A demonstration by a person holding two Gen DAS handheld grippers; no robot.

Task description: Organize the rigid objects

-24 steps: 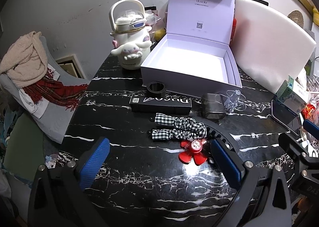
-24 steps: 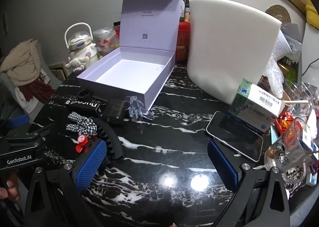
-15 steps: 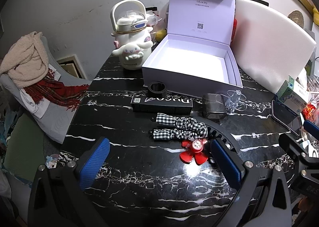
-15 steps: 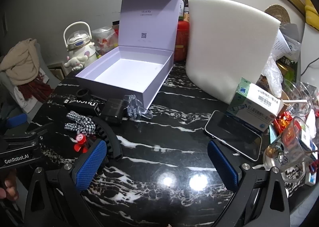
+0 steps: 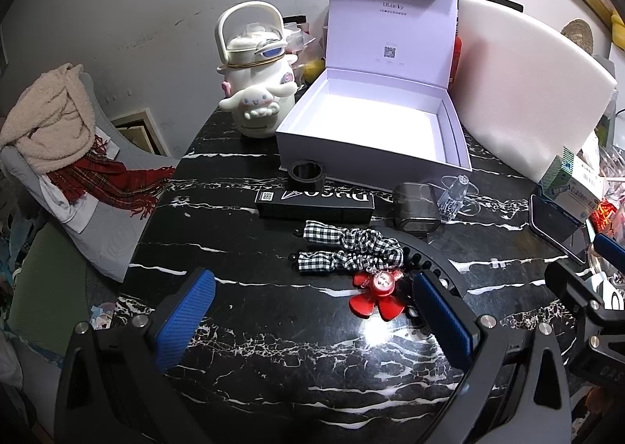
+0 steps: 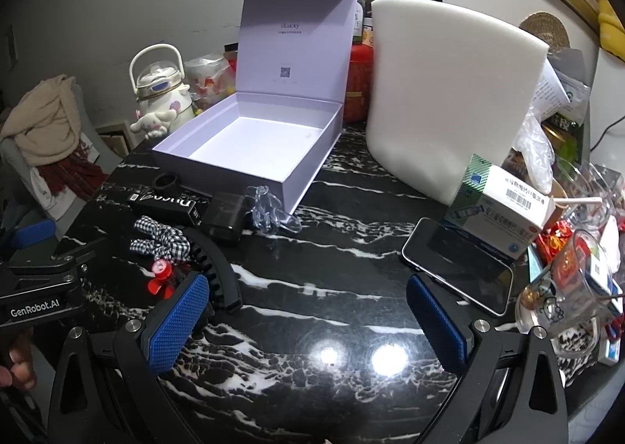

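Hovering spread and empty, the left hand-held gripper [image 5: 308,321] and right hand-held gripper [image 6: 308,325] have picked nothing yet. Ahead of the left, the black carton [image 5: 314,203] sits before the open box [image 5: 351,153]; probably first to lift in.

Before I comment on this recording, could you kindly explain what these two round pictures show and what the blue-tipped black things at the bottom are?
There is no robot here: a person holds a two-finger tool in each hand, each with a wide-angle camera looking along its fingers. One picture is from the left tool, the other from the right tool. The blue parts are the finger pads. Both tools are open and hold nothing.

On the black marble table sit an open, empty white box, a black carton, a black ring, a smoky case, checked hair ties, a red flower clip and a phone.
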